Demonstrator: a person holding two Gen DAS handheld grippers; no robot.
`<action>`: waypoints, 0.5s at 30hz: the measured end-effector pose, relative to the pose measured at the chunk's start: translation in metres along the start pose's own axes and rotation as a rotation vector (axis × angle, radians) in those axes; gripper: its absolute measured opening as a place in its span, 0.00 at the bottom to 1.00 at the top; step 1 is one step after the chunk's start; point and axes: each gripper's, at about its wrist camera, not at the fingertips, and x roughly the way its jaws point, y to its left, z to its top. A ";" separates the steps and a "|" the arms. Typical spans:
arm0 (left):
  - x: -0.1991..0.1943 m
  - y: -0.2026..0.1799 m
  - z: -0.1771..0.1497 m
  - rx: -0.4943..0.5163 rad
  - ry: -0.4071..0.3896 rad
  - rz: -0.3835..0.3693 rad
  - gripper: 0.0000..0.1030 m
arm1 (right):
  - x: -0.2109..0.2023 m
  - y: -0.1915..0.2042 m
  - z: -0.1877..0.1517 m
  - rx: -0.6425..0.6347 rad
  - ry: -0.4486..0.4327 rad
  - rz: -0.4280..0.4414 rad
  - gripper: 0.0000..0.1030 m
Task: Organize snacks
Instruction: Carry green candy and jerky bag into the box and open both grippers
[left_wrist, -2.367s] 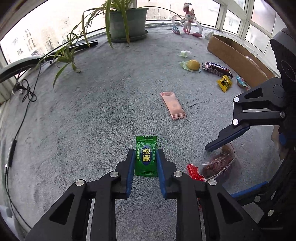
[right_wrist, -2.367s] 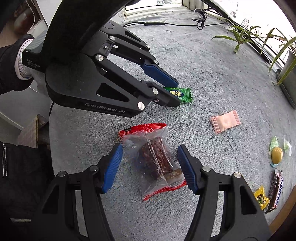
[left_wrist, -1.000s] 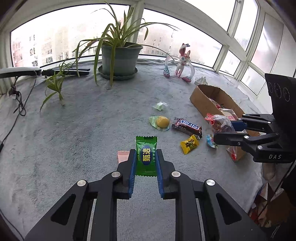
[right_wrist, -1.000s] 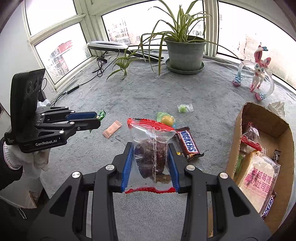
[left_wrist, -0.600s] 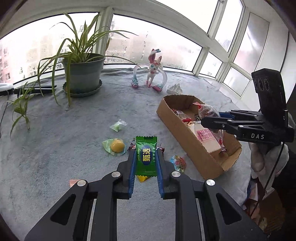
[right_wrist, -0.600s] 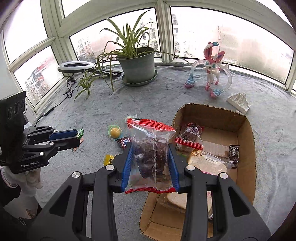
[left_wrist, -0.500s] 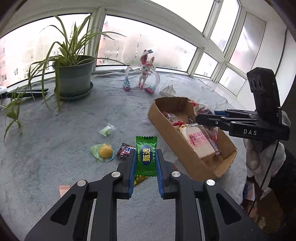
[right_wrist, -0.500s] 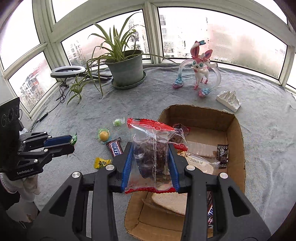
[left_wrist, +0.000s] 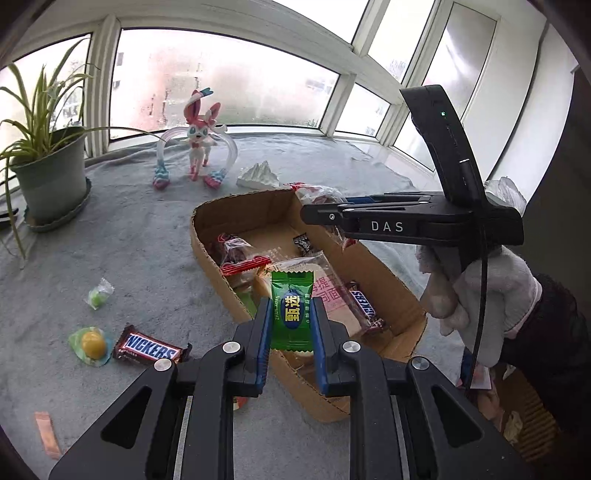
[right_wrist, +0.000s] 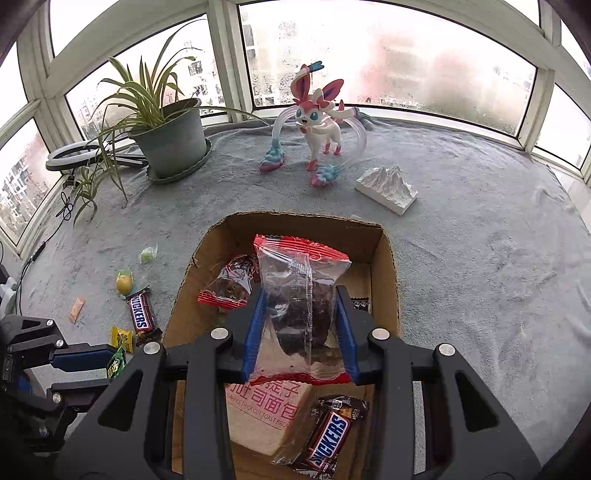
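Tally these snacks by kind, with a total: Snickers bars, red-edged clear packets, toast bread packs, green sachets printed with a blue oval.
Snickers bars: 2
Red-edged clear packets: 2
Toast bread packs: 1
Green sachets: 1
Total: 6

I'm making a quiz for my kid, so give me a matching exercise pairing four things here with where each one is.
Things:
1. green candy
2. clear packet with red ends
3. toast bread
4. yellow candy

Places:
A. lying in the cardboard box
B. on the grey carpet
C. in the left gripper
D. in the right gripper

Pairs: 1-C, 2-D, 3-A, 4-B
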 end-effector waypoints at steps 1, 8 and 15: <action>0.005 -0.005 0.000 0.002 0.009 -0.009 0.18 | 0.003 -0.003 0.000 0.006 0.004 -0.004 0.37; 0.027 -0.026 -0.007 0.027 0.048 -0.036 0.18 | 0.016 -0.015 0.001 0.026 0.025 -0.012 0.37; 0.035 -0.037 -0.009 0.054 0.070 -0.024 0.20 | 0.022 -0.016 -0.001 0.037 0.032 -0.017 0.38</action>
